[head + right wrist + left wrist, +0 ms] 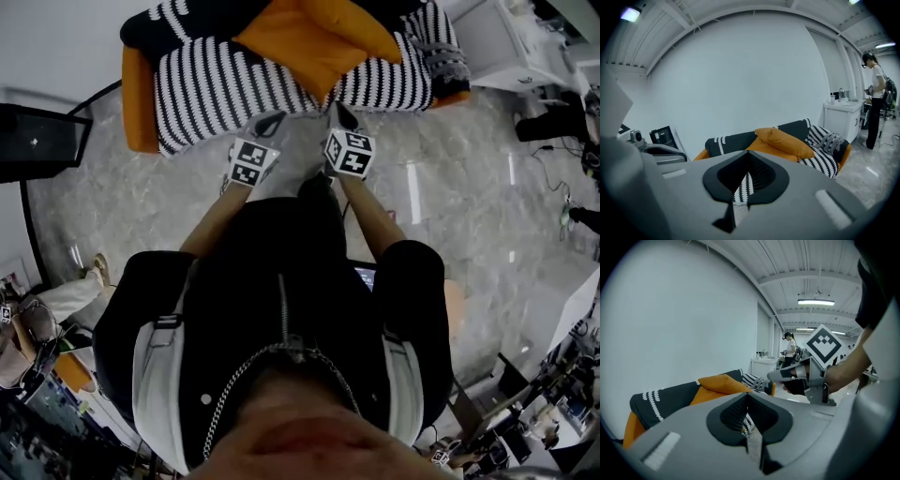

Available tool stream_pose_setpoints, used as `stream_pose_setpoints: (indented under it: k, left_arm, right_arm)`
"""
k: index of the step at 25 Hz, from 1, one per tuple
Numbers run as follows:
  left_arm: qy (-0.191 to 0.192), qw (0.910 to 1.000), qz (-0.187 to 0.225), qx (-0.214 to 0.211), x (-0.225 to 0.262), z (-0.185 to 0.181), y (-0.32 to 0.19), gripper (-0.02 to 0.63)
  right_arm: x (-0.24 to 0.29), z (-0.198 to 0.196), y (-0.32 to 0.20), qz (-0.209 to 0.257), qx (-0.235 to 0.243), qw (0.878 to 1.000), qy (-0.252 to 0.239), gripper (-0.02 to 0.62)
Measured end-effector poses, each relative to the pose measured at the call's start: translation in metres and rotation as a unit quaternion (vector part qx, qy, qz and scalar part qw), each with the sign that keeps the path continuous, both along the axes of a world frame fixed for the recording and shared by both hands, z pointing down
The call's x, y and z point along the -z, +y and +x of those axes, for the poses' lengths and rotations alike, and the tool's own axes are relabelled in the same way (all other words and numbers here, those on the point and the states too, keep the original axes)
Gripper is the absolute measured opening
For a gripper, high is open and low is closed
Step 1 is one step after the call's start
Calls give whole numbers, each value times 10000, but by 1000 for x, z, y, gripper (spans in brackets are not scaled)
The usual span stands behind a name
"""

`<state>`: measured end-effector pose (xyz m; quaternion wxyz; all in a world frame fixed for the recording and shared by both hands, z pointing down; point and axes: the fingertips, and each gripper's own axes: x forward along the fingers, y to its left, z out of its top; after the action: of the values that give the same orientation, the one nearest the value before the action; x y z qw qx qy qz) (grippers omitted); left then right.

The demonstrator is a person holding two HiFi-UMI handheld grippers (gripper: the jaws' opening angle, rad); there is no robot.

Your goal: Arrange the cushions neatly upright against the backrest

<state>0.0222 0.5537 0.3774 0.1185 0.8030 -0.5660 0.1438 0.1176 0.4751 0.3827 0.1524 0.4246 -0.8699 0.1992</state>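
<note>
1. Far left, head view: a dark screen (37, 141) stands at the picture's edge, well apart from the sofa (139, 98). Grey marble floor (450, 197) lies between them.
2. The sofa's orange arm forms its left edge. A black-and-white striped cover (216, 89) is draped over the seat and hangs down the front edge.
3. Left hand-held gripper (270, 122): jaws closed together with nothing between them. The tip is near the sofa's front edge.
4. Orange cushions (309, 42): two appear to overlap at mid-seat. They lie slanted on the striped cover rather than upright. The dark backrest (169, 19) runs behind them.
5. Right hand-held gripper (342, 117): jaws closed and empty, just beside the left one. It points at the same front edge, below the orange cushions.
6. Patterned cushion (441, 52): it rests at the sofa's right end, against the arm there.
7. Right of the sofa, open marble floor spreads toward a white counter (502, 42) at the upper right. In the right gripper view, a person (876, 93) stands beside that counter.
</note>
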Motion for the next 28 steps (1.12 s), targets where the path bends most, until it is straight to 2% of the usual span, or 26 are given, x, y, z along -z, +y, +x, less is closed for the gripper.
stream_pose_setpoints:
  k: [9,13,19,28]
  left_arm:
    - [-41,9980,-68,620,12,36,-83,11]
    - [-171,9976,-100,669,11,53,-108,11]
    - [-220,9956,-264,876,9,50,-141,11]
    - [-435,9967,-283,630,-5,54,-193,11]
  right_arm:
    - [17,40,-76,-44,597,9982,-48,3]
    - [10,63,-101,-127,733,9972,-5,3]
    - [6,96,-124,-315,500,9982,-95,3]
    - [5,137,-155,-392,47,9990,-189,3]
